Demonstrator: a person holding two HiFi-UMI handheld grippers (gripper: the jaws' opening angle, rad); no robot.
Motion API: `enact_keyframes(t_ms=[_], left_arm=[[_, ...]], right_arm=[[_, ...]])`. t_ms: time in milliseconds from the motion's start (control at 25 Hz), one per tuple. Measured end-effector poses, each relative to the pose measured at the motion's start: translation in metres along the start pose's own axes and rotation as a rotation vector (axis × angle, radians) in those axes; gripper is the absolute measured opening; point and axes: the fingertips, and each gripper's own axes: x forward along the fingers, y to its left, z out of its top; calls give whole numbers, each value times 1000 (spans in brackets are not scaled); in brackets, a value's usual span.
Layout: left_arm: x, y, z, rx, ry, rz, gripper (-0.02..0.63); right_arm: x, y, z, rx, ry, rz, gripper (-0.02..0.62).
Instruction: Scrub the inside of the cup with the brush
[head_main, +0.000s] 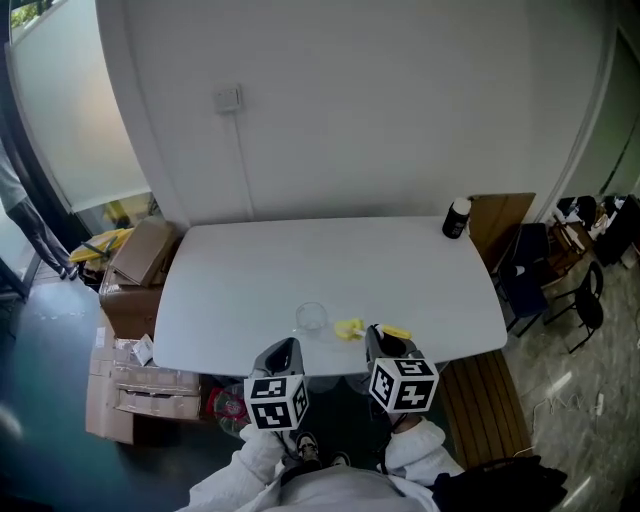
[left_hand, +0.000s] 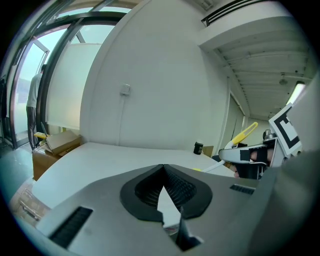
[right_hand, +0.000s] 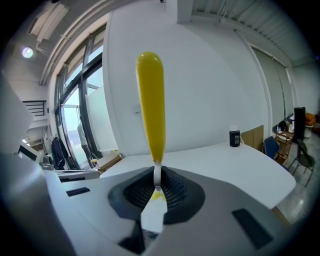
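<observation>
A clear cup (head_main: 311, 317) stands upright on the white table (head_main: 250, 280) near its front edge. My left gripper (head_main: 283, 355) hovers just in front of the cup, shut with nothing between its jaws (left_hand: 162, 172). To the right, my right gripper (head_main: 385, 345) is shut on the brush (right_hand: 151, 105) by its white neck, and the yellow handle sticks up past the jaws (right_hand: 156, 182). In the head view the brush's yellow parts (head_main: 350, 328) show right of the cup, apart from it. The left gripper view catches the brush handle (left_hand: 245, 134) at the right.
A black bottle with a white cap (head_main: 456, 218) stands at the table's far right corner. Cardboard boxes (head_main: 140, 255) pile up left of the table. Dark chairs (head_main: 585, 300) and a wooden bench (head_main: 480, 395) are on the right. A person (head_main: 20, 215) stands by the window.
</observation>
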Motion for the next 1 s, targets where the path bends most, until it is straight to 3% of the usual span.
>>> enact_keyframes(t_ms=[440, 600, 1000], left_arm=[[-28, 11, -17, -56, 6, 105, 8], [-29, 13, -17, -58, 3, 110, 8], [-23, 19, -10, -37, 3, 101, 8]], right_arm=[[-12, 15, -7, -55, 21, 62, 87], [-13, 21, 0, -102, -5, 58, 86], [-9, 17, 6, -93, -9, 40, 86]])
